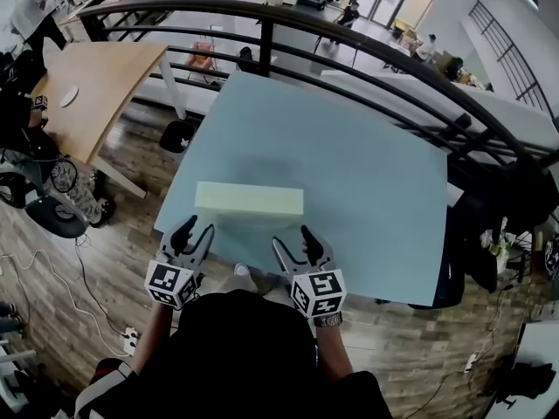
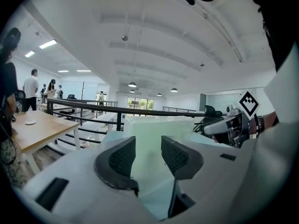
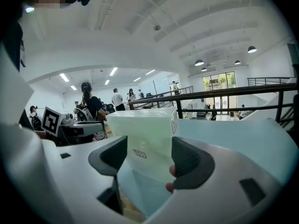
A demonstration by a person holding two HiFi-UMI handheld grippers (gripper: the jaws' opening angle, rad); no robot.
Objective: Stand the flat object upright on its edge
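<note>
**A:** Where is the flat object?

**B:** A pale green rectangular block (image 1: 249, 201) sits on the light blue surface (image 1: 367, 173), near its front edge, with one long side facing the person.

**A:** And the hand-held grippers?

**B:** The left hand-held gripper (image 1: 196, 227) and the right hand-held gripper (image 1: 292, 236) are just in front of the block, one toward each end, clear of it. Both have their jaws apart and grip nothing. A black railing (image 1: 262, 11) curves behind the surface.

The block (image 1: 249, 201) is sitting on the table (image 1: 367, 173) near its front edge, left gripper (image 1: 196, 228) and right gripper (image 1: 293, 236) hovering just before it. A railing (image 1: 266, 37) is running behind the table, desk (image 1: 105, 85) standing off left.
</note>
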